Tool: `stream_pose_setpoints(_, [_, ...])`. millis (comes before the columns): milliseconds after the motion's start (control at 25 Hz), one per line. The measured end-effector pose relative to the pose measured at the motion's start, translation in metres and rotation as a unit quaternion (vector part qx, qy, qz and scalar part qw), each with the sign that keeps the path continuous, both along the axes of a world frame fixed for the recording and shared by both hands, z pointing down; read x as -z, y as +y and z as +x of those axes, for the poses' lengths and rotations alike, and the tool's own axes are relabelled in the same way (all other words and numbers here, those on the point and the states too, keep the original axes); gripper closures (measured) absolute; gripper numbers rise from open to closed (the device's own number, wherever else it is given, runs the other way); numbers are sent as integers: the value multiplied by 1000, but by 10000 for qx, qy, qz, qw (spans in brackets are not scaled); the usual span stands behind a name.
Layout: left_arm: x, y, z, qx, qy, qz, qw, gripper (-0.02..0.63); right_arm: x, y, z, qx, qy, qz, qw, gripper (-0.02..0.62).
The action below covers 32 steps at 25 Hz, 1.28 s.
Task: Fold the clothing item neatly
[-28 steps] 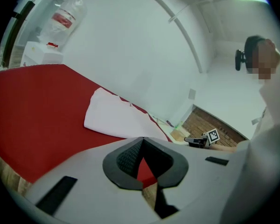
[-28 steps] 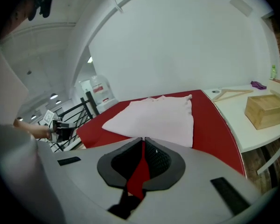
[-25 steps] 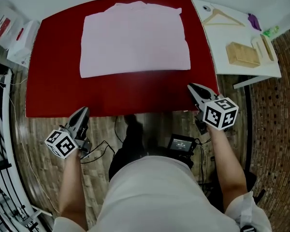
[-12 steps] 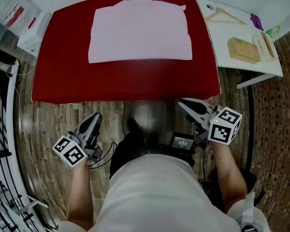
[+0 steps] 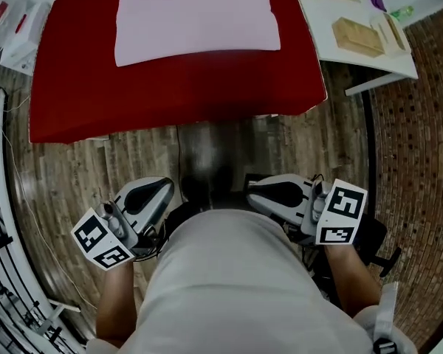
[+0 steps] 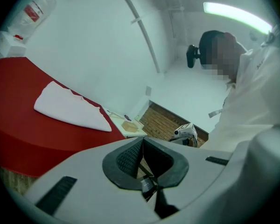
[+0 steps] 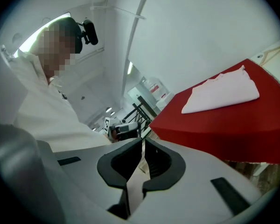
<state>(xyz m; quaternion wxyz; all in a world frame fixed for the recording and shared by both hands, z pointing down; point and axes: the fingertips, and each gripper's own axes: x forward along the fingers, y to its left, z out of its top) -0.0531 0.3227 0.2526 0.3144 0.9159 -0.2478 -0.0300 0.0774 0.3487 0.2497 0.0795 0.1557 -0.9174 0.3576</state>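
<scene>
Garment (image 5: 196,17): lies folded on the red surface (image 5: 170,87), well apart from both jaws.
Left gripper (image 5: 165,188), right gripper (image 5: 255,185): jaws together, empty.
Change: both grippers pulled back from the surface.

I hold the left gripper (image 5: 165,190) and right gripper (image 5: 255,186) at my waist, fingertips facing each other, both empty. The folded pink garment (image 5: 196,13) lies on the red table (image 5: 170,94), well beyond both fingertips.

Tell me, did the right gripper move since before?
Yes. The right gripper pulled back from the red table, off its near edge, toward the person.
</scene>
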Motion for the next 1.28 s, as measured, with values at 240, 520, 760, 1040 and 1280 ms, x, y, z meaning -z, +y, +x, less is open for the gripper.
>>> stream_pose_setpoints(240, [13,31,0,-472,124,136,9987,600,-5,53,-19,-40,326,-40,9995,568])
stream_pose_setpoints(520, [17,60,-4,-993,55,288,9946,600,3,97,-37,25,-126,-476,9988,580])
stream_pose_setpoints(760, [12,68,-16,-966,71,231,9950,600,11,99,-38,-229,-131,-166,9995,580])
stream_pose_setpoints(1040, [9,59,-17,-771,201,222,9966,600,21,10,24,-2266,71,620,9720,580])
stream_pose_setpoints(1280, [27,39,-7,-423,542,328,9971,600,42,-41,40,-2742,-105,983,9566,580])
